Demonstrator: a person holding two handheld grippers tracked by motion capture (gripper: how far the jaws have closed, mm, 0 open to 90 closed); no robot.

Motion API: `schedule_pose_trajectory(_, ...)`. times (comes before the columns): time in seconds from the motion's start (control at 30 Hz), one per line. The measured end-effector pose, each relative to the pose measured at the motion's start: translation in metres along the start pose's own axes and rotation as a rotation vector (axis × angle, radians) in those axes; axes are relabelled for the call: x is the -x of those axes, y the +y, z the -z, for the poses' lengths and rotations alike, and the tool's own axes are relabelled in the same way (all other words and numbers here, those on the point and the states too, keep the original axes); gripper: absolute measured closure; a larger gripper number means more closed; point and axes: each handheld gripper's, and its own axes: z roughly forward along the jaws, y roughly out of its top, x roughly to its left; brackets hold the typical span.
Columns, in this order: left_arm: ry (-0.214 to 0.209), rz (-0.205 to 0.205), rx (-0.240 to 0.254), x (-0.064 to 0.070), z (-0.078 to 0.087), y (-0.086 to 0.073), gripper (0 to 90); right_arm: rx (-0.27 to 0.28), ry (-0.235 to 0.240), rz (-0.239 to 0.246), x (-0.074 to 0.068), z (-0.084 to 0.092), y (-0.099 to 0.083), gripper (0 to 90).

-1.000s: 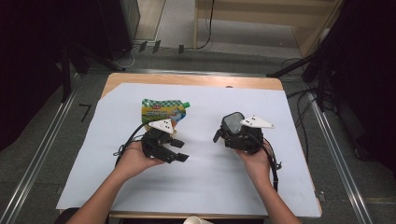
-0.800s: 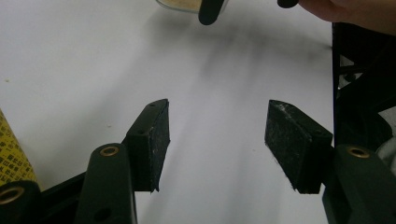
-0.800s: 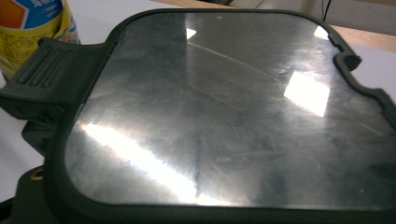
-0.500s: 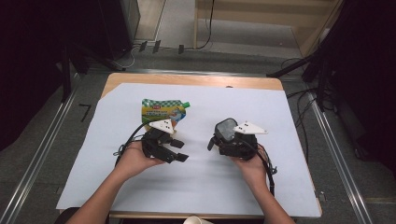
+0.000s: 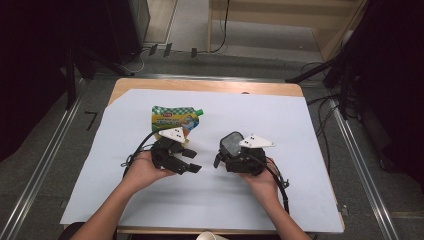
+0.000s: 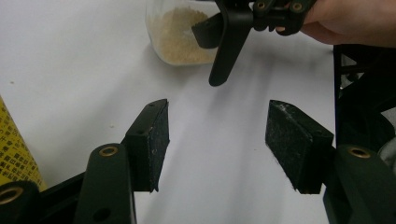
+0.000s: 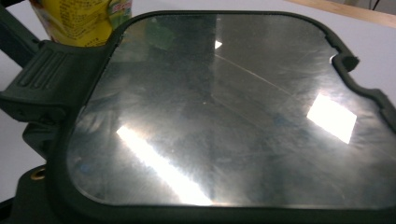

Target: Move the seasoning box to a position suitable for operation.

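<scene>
- Clear-lidded jar (image 5: 231,143) of tan grains sits clamped in the right gripper (image 5: 223,156), low over the white sheet (image 5: 310,130).
- Over the last second it has travelled left, toward the left gripper (image 5: 189,161).
- That gripper stays beside the green pouch (image 5: 176,118), jaws apart and empty.
- A handover or two-handed lid opening looks likely next.

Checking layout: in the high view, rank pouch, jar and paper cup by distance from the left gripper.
1. Pouch, just behind the left gripper.
2. Jar, to its right, in the right gripper.
3. Paper cup, bottom middle of the view.
</scene>
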Motion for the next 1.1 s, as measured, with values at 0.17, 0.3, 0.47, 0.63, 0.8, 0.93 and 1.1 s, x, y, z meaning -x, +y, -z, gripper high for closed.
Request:
schedule_pose_trajectory(0.17,-0.001,0.001,0.002,0.0,0.0,0.0,40.6,-0.01,0.025,0.013,-0.008,-0.006,-0.002,15.6)
schedule_pose_trajectory(0.3,0.001,0.001,0.003,0.0,0.001,0.0,40.7,-0.015,0.044,0.02,-0.014,-0.012,-0.004,15.6)
schedule_pose_trajectory(0.47,0.0,0.002,0.005,0.0,0.0,0.0,40.7,-0.022,0.067,0.031,-0.022,-0.017,-0.005,15.6)
schedule_pose_trajectory(0.63,-0.001,0.001,0.003,0.0,0.0,0.0,40.7,-0.035,0.073,0.06,-0.027,-0.022,-0.009,15.6)
schedule_pose_trajectory(0.8,-0.001,-0.001,0.005,0.001,0.0,0.0,40.7,-0.031,0.085,0.079,-0.026,-0.021,-0.011,15.4)
schedule_pose_trajectory(0.93,0.0,-0.007,0.001,0.001,0.0,0.0,40.7,-0.05,0.092,0.082,-0.027,-0.02,-0.011,13.6)
schedule_pose_trajectory(1.1,0.007,-0.005,0.003,0.001,0.0,0.0,43.1,-0.067,0.104,0.071,-0.025,-0.017,-0.01,13.0)
